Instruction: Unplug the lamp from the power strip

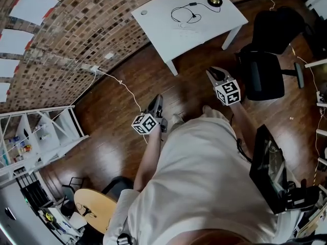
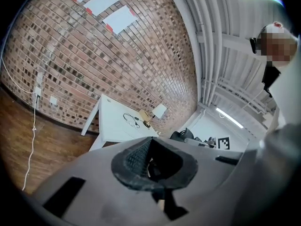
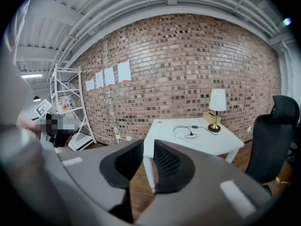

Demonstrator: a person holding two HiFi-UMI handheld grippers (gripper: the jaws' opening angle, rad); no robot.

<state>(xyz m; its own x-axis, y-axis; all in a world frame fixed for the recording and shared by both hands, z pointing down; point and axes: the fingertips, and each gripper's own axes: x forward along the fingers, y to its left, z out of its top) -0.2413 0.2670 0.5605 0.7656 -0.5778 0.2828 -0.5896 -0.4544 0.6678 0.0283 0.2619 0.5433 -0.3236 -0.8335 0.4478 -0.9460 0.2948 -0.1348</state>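
The person stands on the wooden floor, well back from the white counter that sits against the brick wall. Both grippers are held up in the air in front of the body and point toward the counter.

The left gripper has its fingers together at the tips, with nothing between them. The right gripper has its fingers a narrow gap apart. Only the counter's leg shows through that gap, far behind, so nothing is held.

The lamp, with a white shade and a brass base, stands upright at the counter's far corner beside the wall. Its black cord runs from the base and lies in a loose loop on the counter top. Something pale lies next to the loop, too faint to tell whether it is the power strip. Both grippers are well apart from the lamp and the cord.

A black office chair stands to the right of the counter. A thin white cable runs across the floor from the wall's foot. A white shelf rack stands at the left, and paper sheets hang on the wall.
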